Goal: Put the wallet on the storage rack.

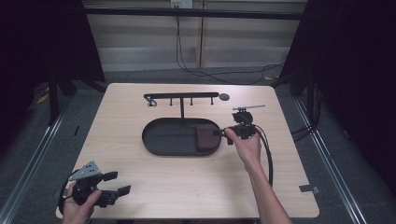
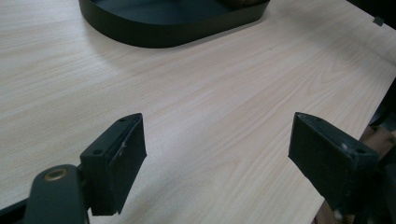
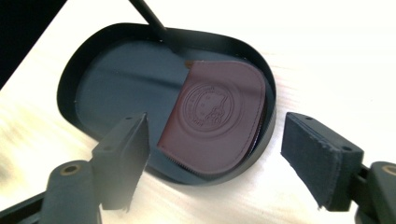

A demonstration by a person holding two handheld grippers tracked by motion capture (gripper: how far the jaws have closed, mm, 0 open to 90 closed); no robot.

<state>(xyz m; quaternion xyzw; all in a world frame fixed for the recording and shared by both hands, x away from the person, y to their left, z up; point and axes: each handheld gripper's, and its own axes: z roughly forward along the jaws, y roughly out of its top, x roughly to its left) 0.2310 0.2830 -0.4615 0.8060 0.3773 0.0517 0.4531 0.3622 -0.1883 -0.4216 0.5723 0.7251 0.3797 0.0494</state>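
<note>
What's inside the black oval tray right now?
A dark red leather pouch lies at one end of the tray, by the rim. The stand's post rises from the tray. Whatever is under the pouch is covered.

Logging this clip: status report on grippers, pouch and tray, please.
Right gripper open, jaws clear of the brown pouch. Pouch lies in black tray, right end. Left gripper open over bare table. Nothing in the way.
</note>
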